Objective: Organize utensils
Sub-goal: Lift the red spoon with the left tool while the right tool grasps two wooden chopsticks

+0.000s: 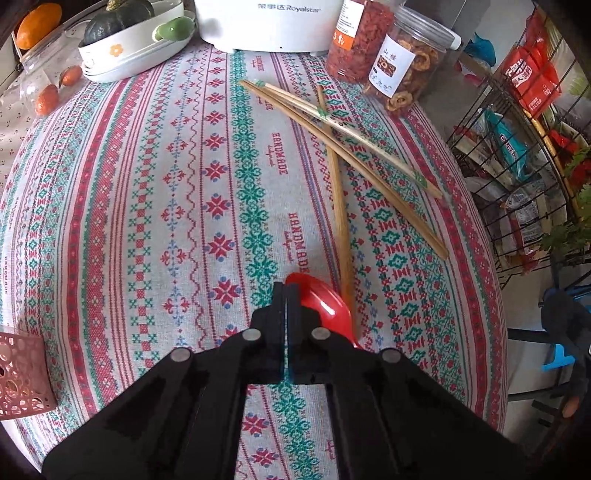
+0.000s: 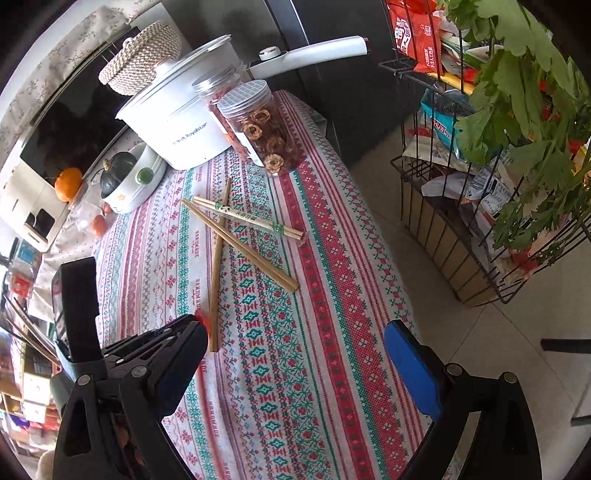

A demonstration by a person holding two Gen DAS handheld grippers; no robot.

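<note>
With the left gripper [image 1: 285,291] clamped tight on the rim of the glossy red plastic spoon [image 1: 325,308], lift straight, avoiding the bamboo chopsticks [image 1: 341,236]; right gripper [image 2: 295,354] gapes empty.

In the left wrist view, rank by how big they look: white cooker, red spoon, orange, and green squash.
1. white cooker, cut off by the frame
2. red spoon, near the camera and partly hidden
3. green squash
4. orange
</note>
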